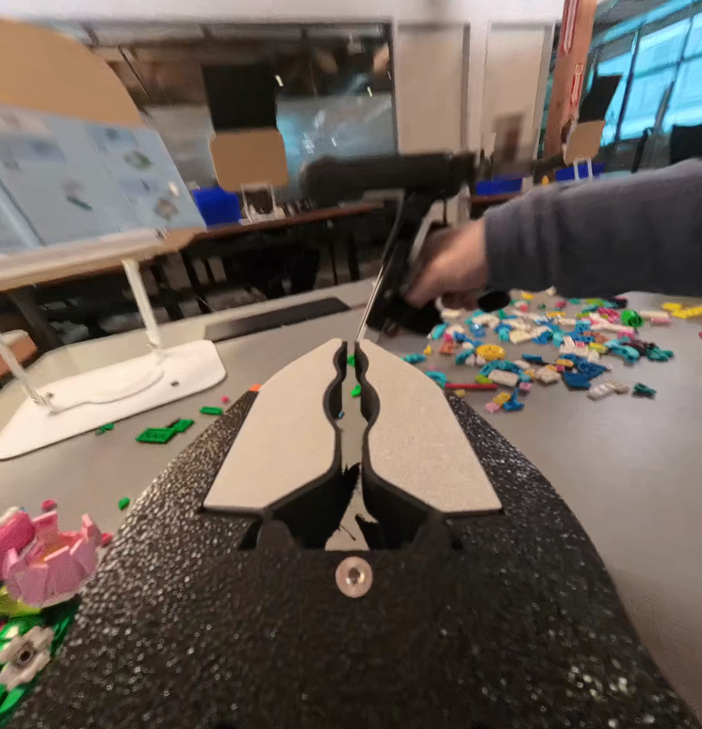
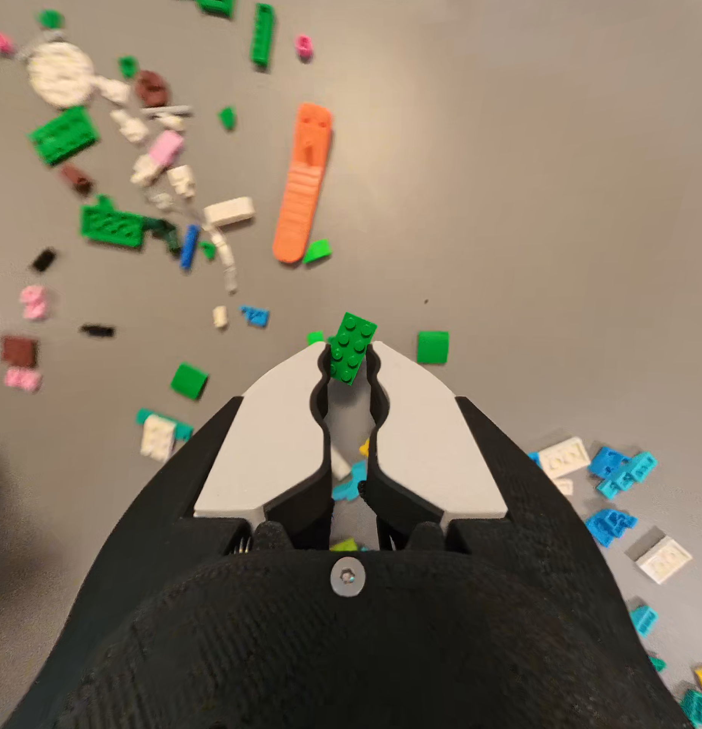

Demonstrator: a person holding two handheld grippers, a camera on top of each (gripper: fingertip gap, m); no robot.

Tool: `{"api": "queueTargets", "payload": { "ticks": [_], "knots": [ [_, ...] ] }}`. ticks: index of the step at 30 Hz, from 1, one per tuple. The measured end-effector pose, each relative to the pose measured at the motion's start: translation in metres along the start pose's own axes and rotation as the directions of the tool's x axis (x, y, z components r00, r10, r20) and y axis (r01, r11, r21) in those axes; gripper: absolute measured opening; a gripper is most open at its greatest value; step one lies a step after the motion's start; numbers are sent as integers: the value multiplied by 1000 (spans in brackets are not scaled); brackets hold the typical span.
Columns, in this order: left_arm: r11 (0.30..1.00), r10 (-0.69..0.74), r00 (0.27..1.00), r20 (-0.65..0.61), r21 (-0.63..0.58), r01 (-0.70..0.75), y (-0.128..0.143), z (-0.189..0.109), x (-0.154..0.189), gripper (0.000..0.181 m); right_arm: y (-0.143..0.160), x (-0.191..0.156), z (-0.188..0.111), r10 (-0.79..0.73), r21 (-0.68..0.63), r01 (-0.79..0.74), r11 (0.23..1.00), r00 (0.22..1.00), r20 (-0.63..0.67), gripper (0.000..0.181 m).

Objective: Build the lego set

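right tongs (image 2: 349, 347): pinching a small green studded lego plate (image 2: 352, 349) right at the tips, clear of the grey desk (image 2: 538, 197). Looks to me like it's been lifted so it can go over to the build.

green plate: two rows of studs, flat and thin, studs facing the camera, tilted a bit to one side between the tips. The grip is only on its long edges, so it could twist if bumped.

left tongs (image 1: 351, 347): pressed nearly together with a thin slit between them, nothing held as far as I can see. They hover above the desk, probably just waiting to steady the model.

pink and green lego flower model (image 1: 38, 584): partly built, sits by the desk's near-left corner in the left wrist view. Pink petals on a green base, plus a white flower lower down.

loose pieces: a green, white and pink scatter lies under the right tongs, and a blue, teal and white pile (image 1: 546, 355) sits toward the desk's right edge. My guess is they're spread flat for easy picking.

orange ribbed brick separator tool (image 2: 304, 185): lies flat among the scatter, untouched.

instruction booklet on a clear stand (image 1: 85, 177): propped up at the desk's far-left side, too blurry to make out.

progress: my guess is mid-build.
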State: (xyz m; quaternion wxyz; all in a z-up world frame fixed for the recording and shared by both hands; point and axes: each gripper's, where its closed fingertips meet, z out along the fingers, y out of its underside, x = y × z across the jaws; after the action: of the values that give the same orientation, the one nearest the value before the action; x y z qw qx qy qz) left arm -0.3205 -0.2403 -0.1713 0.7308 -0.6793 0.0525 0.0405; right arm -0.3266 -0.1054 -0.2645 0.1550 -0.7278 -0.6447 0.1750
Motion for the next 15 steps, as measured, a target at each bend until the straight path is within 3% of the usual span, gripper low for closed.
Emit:
{"api": "queueTargets", "payload": {
  "ticks": [3,7,11,15],
  "knots": [
    [978,-43,986,-161,-209,8,23,10,13,13,28,-26,-27,-97,79,91,993,992,80,16],
    [874,20,960,-281,-461,-153,63,10,29,18,86,-60,-48,-193,106,179,978,970,149,16],
    [772,21,943,-331,-594,-226,84,6,34,21,125,-86,-57,-232,120,212,970,954,190,16],
    [690,1,933,-359,-676,-260,103,3,33,26,140,-93,-55,-253,130,233,964,954,162,16]
  ]
}}
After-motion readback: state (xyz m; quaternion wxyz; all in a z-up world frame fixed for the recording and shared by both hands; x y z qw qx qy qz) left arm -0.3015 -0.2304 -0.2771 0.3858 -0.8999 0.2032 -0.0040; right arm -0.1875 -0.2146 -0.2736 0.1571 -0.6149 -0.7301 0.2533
